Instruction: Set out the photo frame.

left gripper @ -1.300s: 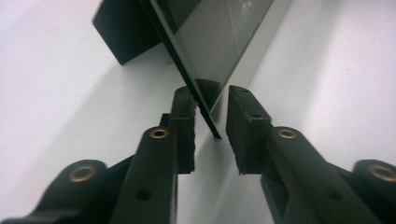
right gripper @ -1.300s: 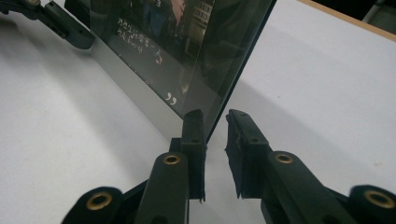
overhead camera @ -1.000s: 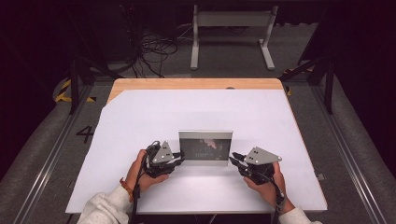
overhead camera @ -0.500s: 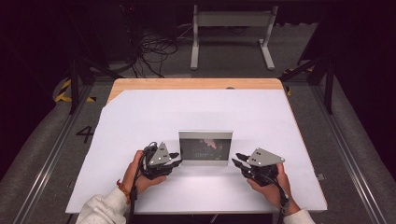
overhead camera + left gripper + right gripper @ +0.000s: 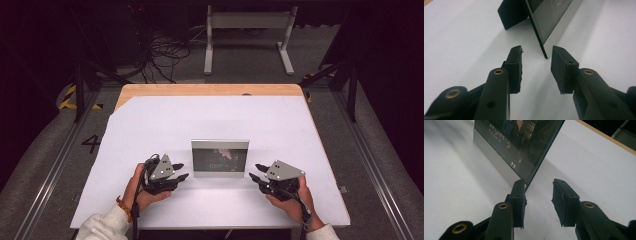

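Note:
A silver-edged picture frame (image 5: 220, 159) with a dark photo stands upright near the front of the white table top (image 5: 210, 120). My left gripper (image 5: 182, 171) sits at its left end and my right gripper (image 5: 255, 171) at its right end. In the left gripper view the jaws of the left gripper (image 5: 536, 53) have just been opening; the frame's (image 5: 549, 17) lower corner lies just ahead of the gap, untouched. In the right gripper view the right gripper (image 5: 539, 183) has also just been opening, and the frame's (image 5: 516, 142) corner stands just past the left fingertip (image 5: 518, 186).
The frame's black back prop (image 5: 512, 12) rests on the table behind it. A strip of bare wood (image 5: 210, 90) runs along the table's far edge. Beyond it are a metal stand (image 5: 247, 30) and loose cables (image 5: 165, 55) on the floor.
Both grippers' jaws have spread wider at the frame's two ends. The hands have hardly moved and the frame stands where it was.

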{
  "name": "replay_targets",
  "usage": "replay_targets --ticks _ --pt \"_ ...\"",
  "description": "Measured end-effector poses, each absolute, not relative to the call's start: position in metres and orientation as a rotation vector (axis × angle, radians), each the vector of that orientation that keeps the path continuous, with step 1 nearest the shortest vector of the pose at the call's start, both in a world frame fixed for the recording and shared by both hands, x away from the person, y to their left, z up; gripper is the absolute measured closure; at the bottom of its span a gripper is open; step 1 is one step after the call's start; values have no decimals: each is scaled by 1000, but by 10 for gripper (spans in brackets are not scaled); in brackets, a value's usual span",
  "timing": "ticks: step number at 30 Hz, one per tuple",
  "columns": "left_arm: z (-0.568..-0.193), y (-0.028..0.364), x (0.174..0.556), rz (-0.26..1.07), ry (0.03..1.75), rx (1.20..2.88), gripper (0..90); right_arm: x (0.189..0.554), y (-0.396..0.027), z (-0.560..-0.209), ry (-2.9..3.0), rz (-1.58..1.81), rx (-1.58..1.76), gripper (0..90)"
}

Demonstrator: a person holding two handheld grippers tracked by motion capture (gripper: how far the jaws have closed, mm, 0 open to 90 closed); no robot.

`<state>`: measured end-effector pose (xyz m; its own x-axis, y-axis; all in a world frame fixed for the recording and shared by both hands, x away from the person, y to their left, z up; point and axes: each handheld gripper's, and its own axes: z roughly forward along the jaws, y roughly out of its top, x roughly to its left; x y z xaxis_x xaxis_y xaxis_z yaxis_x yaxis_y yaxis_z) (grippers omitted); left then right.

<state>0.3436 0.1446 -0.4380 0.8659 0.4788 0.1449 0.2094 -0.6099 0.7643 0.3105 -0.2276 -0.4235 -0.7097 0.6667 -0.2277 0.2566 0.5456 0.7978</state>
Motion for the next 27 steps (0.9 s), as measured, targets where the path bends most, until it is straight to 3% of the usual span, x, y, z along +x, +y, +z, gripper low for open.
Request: replay_targets --ticks 18,27 --pt "-448 176 340 465 562 2227 323 308 -236 -430 2262 1010 741 389" --pt "-451 189 336 508 591 2231 249 307 -249 -435 2245 991 790 280"
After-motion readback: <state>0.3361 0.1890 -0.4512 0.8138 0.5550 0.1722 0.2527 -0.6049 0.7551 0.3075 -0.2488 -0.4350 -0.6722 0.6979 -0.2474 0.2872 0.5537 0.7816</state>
